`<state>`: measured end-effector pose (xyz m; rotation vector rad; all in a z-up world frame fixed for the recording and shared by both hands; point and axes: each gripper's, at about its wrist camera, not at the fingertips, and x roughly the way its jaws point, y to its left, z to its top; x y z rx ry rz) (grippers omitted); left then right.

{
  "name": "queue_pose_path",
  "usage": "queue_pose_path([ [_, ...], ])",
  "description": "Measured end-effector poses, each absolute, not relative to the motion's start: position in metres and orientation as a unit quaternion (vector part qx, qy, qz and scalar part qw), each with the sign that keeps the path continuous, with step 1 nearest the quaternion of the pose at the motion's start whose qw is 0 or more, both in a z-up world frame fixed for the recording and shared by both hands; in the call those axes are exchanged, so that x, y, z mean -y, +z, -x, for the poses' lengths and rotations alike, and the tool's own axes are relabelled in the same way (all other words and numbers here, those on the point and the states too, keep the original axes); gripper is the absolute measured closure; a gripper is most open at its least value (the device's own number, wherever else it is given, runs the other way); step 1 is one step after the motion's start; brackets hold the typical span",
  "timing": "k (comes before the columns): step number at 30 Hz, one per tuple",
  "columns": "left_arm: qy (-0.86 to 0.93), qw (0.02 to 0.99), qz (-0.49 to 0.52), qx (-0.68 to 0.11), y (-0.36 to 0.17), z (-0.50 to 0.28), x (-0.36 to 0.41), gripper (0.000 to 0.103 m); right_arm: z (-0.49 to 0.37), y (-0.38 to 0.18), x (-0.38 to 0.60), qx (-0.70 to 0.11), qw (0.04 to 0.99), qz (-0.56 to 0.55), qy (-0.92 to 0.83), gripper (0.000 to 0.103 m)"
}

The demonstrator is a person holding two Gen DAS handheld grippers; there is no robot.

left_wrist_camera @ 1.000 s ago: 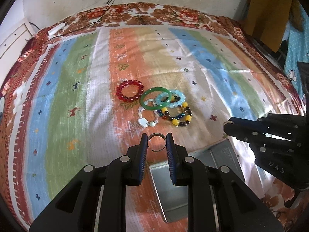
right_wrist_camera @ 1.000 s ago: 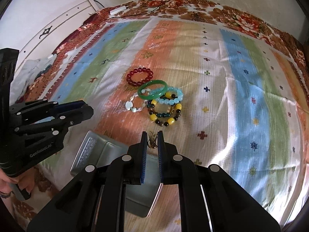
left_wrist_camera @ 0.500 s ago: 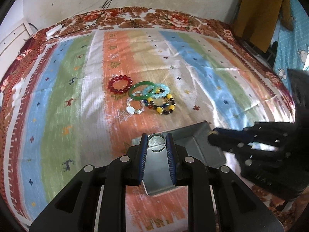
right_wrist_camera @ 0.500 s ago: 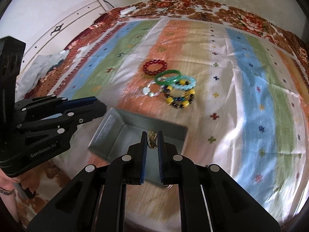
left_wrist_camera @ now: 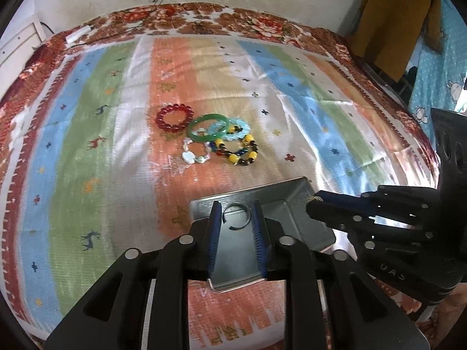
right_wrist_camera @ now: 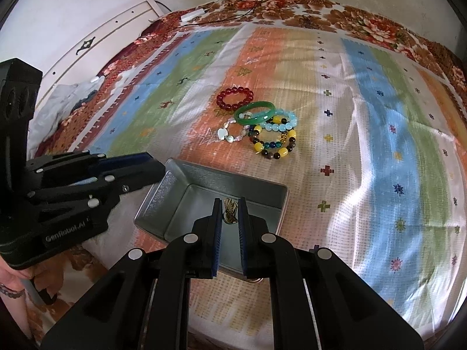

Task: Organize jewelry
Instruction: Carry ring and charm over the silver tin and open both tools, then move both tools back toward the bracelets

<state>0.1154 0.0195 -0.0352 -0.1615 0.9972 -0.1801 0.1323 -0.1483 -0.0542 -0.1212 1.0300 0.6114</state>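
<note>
My left gripper (left_wrist_camera: 236,218) holds a silver open ring (left_wrist_camera: 237,216) pinched between its blue pads, hanging over the metal tray (left_wrist_camera: 294,201) at lower centre of the left view. My right gripper (right_wrist_camera: 230,214) is nearly closed on a small gold tangle (right_wrist_camera: 230,208), above the tray's (right_wrist_camera: 186,175) inner floor in the right view. The tray's far rim stands clear of the bracelet pile (left_wrist_camera: 221,140) at mid-frame, with bare striped cloth (left_wrist_camera: 96,151) between them and open cloth left and right. The red bead bracelet (right_wrist_camera: 235,98) lies just beside the green bangle (right_wrist_camera: 255,113) at the pile's upper left. Half a second ago both grippers sat a little farther back over the tray; a second ago only its corner showed beneath them. Both grips are unchanged.
</note>
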Motion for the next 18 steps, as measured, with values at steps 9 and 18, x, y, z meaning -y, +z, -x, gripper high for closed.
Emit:
queue_pose_path([
  [9, -0.053, 0.878, 0.085, -0.469, -0.031, -0.117, -0.033, 0.065, -0.137, -0.056, 0.156, -0.484, 0.831, 0.062, 0.265, 0.050],
  [18, -0.047, 0.877, 0.091, -0.469, -0.032, -0.122, -0.041, 0.063, -0.142, -0.056, 0.159, -0.477, 0.839, 0.072, 0.253, 0.050],
])
